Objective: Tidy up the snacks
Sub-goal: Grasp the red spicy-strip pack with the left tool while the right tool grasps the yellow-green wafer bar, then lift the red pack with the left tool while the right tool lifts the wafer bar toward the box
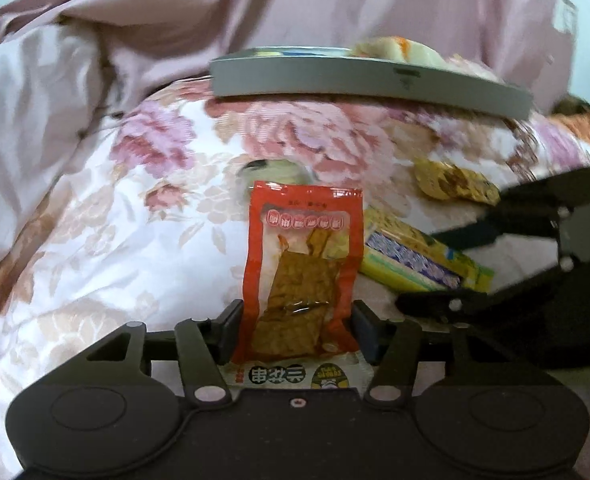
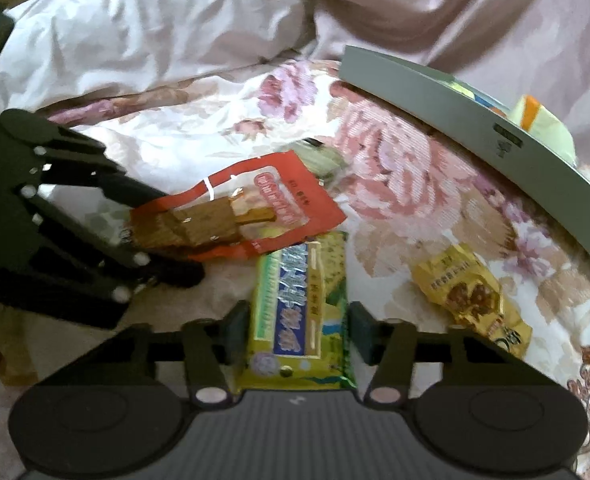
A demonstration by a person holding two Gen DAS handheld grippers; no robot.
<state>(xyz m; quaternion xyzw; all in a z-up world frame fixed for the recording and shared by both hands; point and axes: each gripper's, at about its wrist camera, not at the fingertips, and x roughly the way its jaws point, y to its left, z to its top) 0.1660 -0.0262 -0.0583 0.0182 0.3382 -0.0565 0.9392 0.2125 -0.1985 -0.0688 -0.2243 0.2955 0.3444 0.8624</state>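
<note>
While the shallow grey rectangular tray (image 1: 375, 80) rests on the pink-flowered quilted bedspread (image 1: 135, 200) with a pale green wrapped snack (image 2: 543, 124) already inside it, both tools work short of its near wall. The left gripper (image 1: 295, 330) is clamped on a flat red plastic pouch of brown dried tofu (image 1: 303, 264), its pads pressing the pouch's two edges, nearer the camera than the tray. The right gripper (image 2: 299, 330) is closed around a long yellow-green cracker packet with a blue label (image 2: 299, 312), pads against its sides, also short of the tray. A crumpled yellow foil snack bag (image 2: 471, 292) lies on the bedspread between that packet and the tray's wall, touching neither.
</note>
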